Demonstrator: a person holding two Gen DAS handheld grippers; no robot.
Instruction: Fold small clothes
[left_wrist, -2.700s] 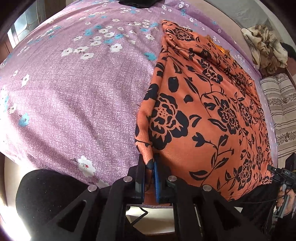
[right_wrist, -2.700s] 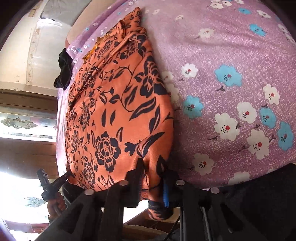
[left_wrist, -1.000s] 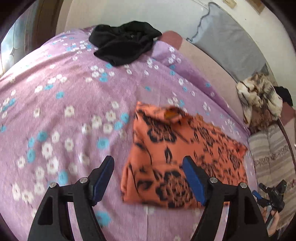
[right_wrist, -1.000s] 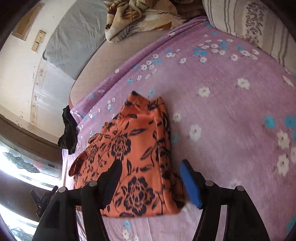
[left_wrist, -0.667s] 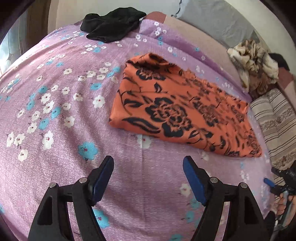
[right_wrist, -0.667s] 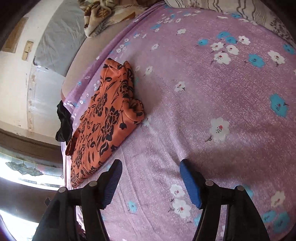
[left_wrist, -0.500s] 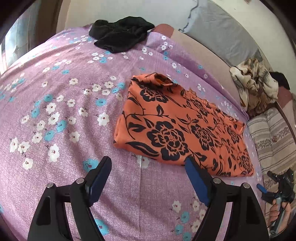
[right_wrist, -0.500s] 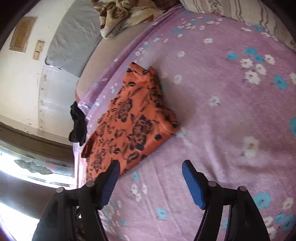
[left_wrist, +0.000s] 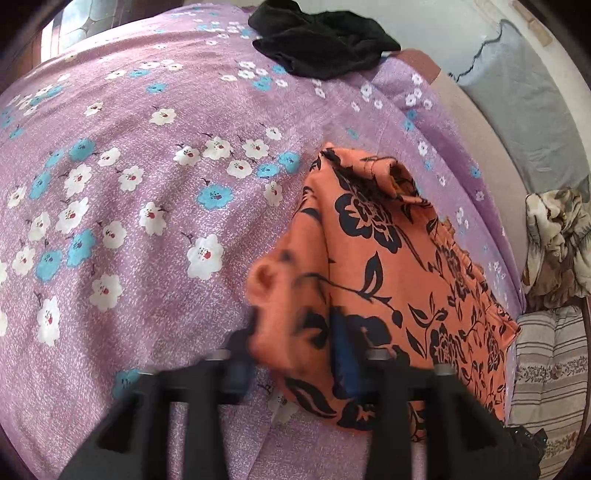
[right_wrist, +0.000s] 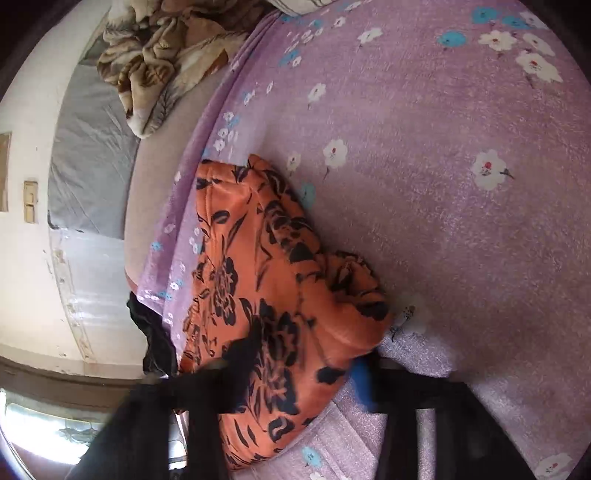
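An orange garment with black flowers lies folded on the purple flowered bedspread. My left gripper has its jaws part closed around the garment's near left corner, which bulges between the blurred fingers. In the right wrist view the same garment lies bunched, and my right gripper straddles its near right corner with jaws still apart. Motion blur hides whether either pair of pads presses the cloth.
A black garment lies at the far edge of the bed. A brown patterned blanket and a striped pillow sit at the right. A grey cushion leans on the wall behind.
Both grippers let go of the garment's edge, pulled back open, and have now moved in onto the folded garment's near corners, their jaws narrowing around the cloth.
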